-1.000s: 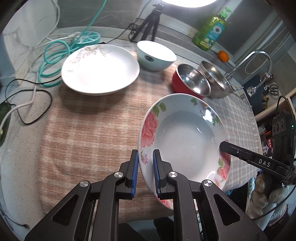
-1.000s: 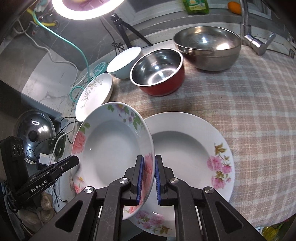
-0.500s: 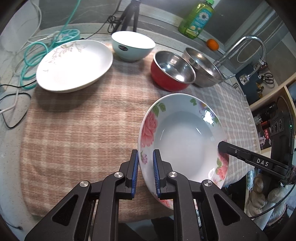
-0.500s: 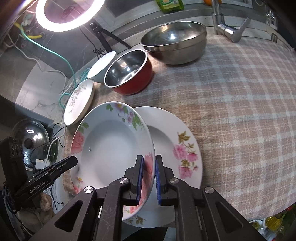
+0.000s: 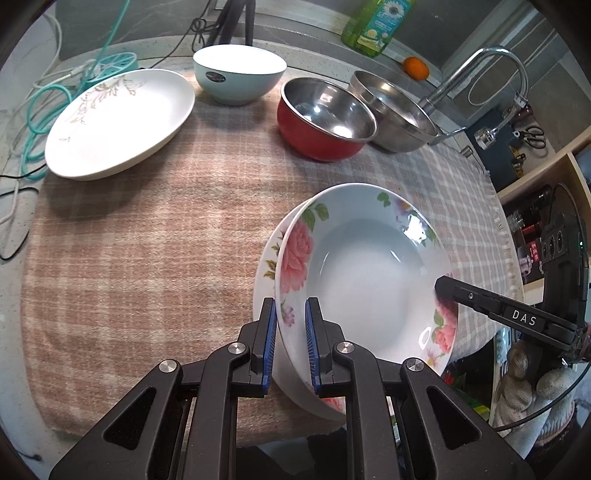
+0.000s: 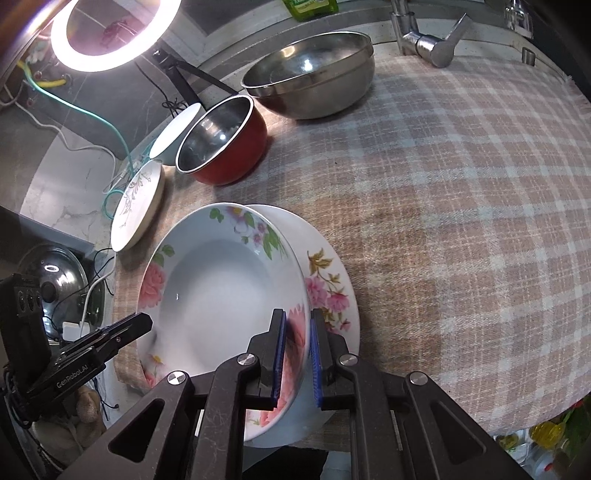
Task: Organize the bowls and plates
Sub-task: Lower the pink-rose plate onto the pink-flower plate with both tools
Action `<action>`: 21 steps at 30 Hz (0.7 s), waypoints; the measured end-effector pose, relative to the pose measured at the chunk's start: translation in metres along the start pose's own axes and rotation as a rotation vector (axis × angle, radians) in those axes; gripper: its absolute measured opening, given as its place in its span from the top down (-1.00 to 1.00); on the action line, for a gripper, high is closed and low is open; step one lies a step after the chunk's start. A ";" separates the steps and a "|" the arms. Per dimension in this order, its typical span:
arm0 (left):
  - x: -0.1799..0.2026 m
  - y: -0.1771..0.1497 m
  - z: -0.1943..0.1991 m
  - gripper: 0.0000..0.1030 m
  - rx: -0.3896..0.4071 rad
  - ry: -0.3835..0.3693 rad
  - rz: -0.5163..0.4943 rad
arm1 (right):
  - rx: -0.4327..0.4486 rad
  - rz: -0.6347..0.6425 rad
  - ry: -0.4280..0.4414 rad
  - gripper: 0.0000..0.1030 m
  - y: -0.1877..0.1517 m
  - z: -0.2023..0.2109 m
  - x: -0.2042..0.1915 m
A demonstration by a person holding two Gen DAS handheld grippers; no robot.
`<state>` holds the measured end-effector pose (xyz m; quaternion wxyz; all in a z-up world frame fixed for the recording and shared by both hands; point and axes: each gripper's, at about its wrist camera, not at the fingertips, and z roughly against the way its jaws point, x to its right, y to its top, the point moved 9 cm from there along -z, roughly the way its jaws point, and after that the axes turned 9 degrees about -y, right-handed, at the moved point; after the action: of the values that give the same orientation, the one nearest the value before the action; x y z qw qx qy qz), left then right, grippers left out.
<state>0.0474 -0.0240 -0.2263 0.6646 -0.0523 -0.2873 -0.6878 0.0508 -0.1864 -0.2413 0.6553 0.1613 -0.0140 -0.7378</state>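
A deep white plate with pink roses (image 5: 365,266) (image 6: 221,288) hangs between both grippers, tilted, just above a second floral plate (image 5: 266,266) (image 6: 328,273) that lies on the checked cloth (image 5: 147,240). My left gripper (image 5: 290,314) is shut on the held plate's near rim in the left wrist view. My right gripper (image 6: 297,325) is shut on the opposite rim. Each gripper also shows in the other's view: the right gripper (image 5: 439,286), the left gripper (image 6: 146,321). The held plate covers most of the lower one.
Along the back stand a white leaf-patterned plate (image 5: 122,122), a pale blue bowl (image 5: 240,77), a red steel-lined bowl (image 5: 325,118) and a large steel bowl (image 5: 395,114). A faucet (image 5: 480,70), soap bottle (image 5: 373,26) and cables (image 5: 33,110) border the cloth.
Both grippers carried the rose plate sideways and slightly down. It now sits over the second floral plate, which shows under its edge in the left wrist view. The grips are unchanged.
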 end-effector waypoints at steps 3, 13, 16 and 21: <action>0.001 0.000 -0.003 0.74 -0.005 0.000 0.001 | -0.003 -0.002 -0.002 0.77 0.000 -0.001 0.002; -0.001 -0.002 -0.008 0.74 -0.024 0.006 -0.002 | -0.015 0.000 -0.005 0.77 -0.001 -0.007 0.002; -0.001 -0.002 -0.010 0.74 -0.028 0.009 0.001 | -0.020 0.000 -0.006 0.77 -0.001 -0.009 0.002; -0.003 -0.003 -0.011 0.74 -0.032 0.012 0.002 | -0.023 0.003 -0.007 0.77 -0.002 -0.011 0.001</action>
<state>0.0483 -0.0268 -0.2375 0.6660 -0.0593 -0.2721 -0.6920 0.0520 -0.1847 -0.2521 0.6581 0.1511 -0.0083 -0.7376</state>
